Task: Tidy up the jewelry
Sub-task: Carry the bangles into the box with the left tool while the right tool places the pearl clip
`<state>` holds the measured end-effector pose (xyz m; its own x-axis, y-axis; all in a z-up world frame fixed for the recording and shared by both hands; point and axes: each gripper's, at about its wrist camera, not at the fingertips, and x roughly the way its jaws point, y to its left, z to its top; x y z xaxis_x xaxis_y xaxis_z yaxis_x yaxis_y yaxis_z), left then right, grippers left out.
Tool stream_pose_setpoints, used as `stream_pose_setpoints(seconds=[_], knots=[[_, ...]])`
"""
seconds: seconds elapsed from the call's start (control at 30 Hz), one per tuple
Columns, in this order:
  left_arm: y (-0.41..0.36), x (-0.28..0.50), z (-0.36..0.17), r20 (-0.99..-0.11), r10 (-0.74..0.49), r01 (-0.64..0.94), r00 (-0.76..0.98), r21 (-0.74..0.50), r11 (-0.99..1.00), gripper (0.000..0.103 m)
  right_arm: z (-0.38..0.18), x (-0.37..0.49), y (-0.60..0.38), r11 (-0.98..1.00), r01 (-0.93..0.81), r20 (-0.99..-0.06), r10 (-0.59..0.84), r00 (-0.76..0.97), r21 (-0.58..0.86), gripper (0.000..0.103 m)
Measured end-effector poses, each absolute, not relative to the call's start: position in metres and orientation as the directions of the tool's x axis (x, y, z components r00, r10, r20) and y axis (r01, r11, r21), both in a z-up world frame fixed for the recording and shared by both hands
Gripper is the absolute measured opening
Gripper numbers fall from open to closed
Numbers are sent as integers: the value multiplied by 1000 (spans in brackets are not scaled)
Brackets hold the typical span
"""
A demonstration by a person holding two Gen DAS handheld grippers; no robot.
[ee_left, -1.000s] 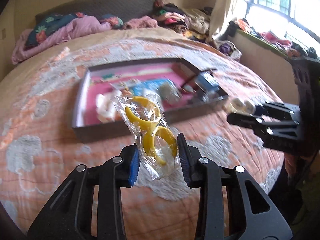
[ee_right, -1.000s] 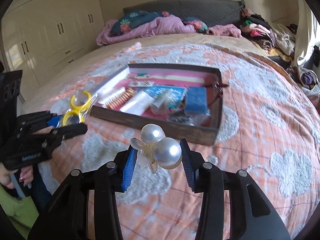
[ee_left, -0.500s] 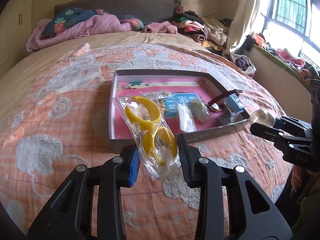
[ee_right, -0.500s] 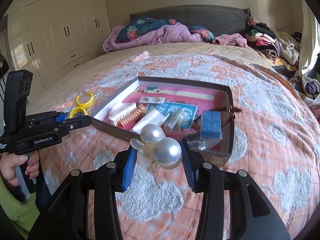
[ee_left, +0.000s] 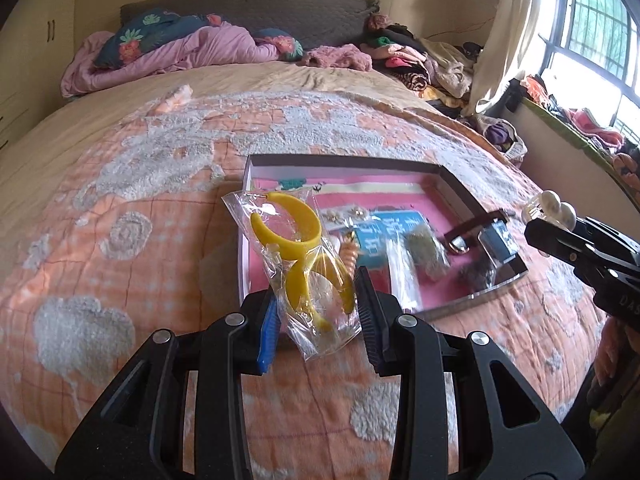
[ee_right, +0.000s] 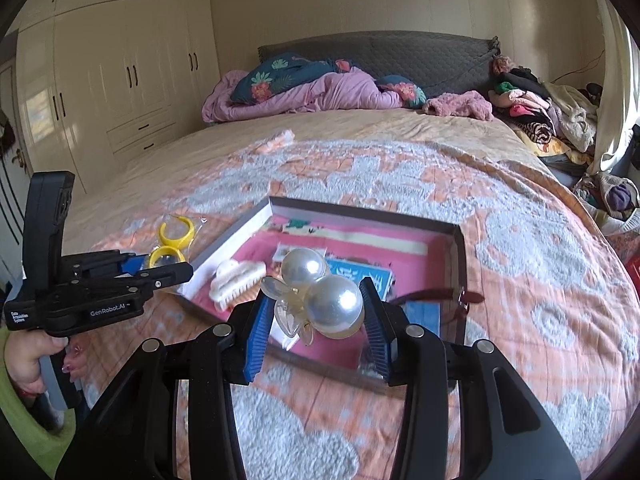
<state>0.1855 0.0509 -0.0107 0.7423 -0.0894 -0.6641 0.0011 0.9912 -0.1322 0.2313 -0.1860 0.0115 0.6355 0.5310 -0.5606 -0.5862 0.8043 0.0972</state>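
My left gripper (ee_left: 316, 312) is shut on a clear plastic bag with two yellow hoop earrings (ee_left: 298, 256), held above the bed near the tray's left front corner. It also shows in the right wrist view (ee_right: 160, 268) with the yellow earrings (ee_right: 174, 236). My right gripper (ee_right: 314, 320) is shut on a pearl hair clip (ee_right: 320, 296) over the tray's front edge; the clip also shows in the left wrist view (ee_left: 552, 208). The open jewelry tray (ee_left: 456, 188) has a pink lining and holds several small items, among them a blue packet (ee_left: 384, 228).
The tray lies on an orange and white patterned bedspread (ee_left: 120, 200). Pillows and a pink blanket (ee_right: 320, 92) lie at the headboard. Clothes (ee_right: 540, 108) are piled at the bed's right side. White wardrobes (ee_right: 120, 60) stand at the left, a window (ee_left: 592, 40) at the right.
Both grippers have lifted and pulled back a little, so the tray sits farther off in both views. Each keeps its hold on its item.
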Motion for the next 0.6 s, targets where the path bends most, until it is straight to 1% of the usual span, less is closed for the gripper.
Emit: stream_pose_setpoints(seconds=[0.27, 0.6], knots=[[40, 198, -9, -670, -115, 33, 733, -134, 990, 26, 18, 242, -185, 811, -578, -549, 526, 649, 94, 41], [27, 220, -16, -696, -128, 72, 706, -109, 991, 26, 16, 254, -185, 816, -572, -554, 515, 654, 84, 41]])
